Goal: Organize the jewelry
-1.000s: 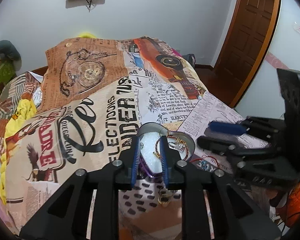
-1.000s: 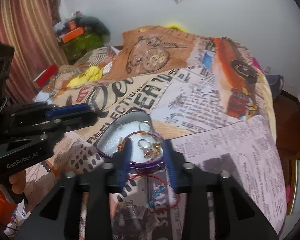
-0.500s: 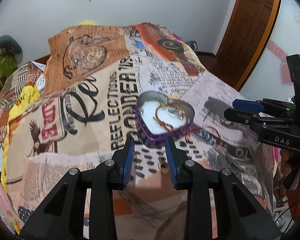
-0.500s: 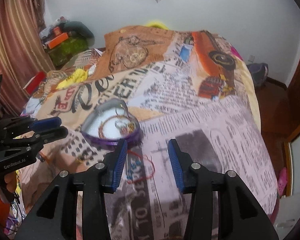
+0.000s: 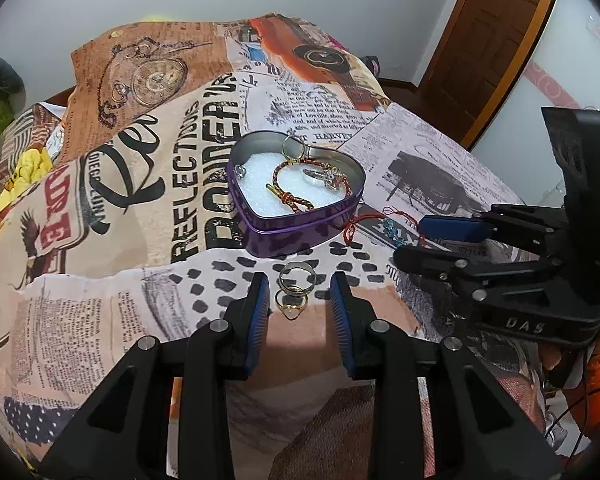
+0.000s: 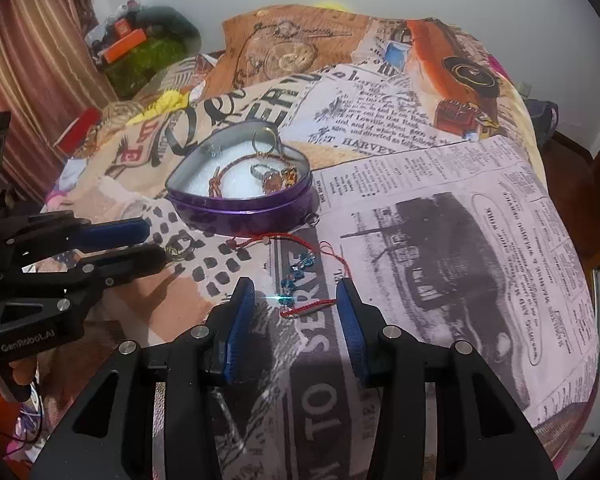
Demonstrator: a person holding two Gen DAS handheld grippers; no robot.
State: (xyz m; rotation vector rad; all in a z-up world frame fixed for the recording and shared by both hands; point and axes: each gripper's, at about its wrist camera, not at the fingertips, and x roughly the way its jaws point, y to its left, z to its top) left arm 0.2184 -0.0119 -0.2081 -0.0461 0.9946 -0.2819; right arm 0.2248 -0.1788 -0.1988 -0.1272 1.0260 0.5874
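**Jewelry on a newsprint bedspread, both grippers held apart over loose pieces**

The bed (image 5: 100, 208) carries a spread printed with newspaper text, a pocket watch and an orange car. White walls stand behind it, a brown wooden door (image 5: 488, 40) at the right in the left wrist view, striped curtains (image 6: 28, 80) and a pile of clutter at the left in the right wrist view.

A purple heart-shaped tin (image 5: 296, 224) sits near the middle of the spread, lid off, lined in white. Inside lie a braided red-gold bracelet (image 5: 292, 196) and several rings.

Just in front of the tin, two rings (image 5: 296, 284) lie touching each other on the spotted patch. The left gripper (image 5: 300, 300) has its fingers spread wide, one on each side of these rings, holding nothing.

A red cord bracelet with blue beads (image 6: 300, 272) lies on the spread beside the tin's near wall. The right gripper (image 6: 296, 320) has its fingers wide apart around the cord's near end, gripping nothing.

The two grippers sit near each other. The spread runs flat and open toward the pillows; its right edge drops away toward the door.
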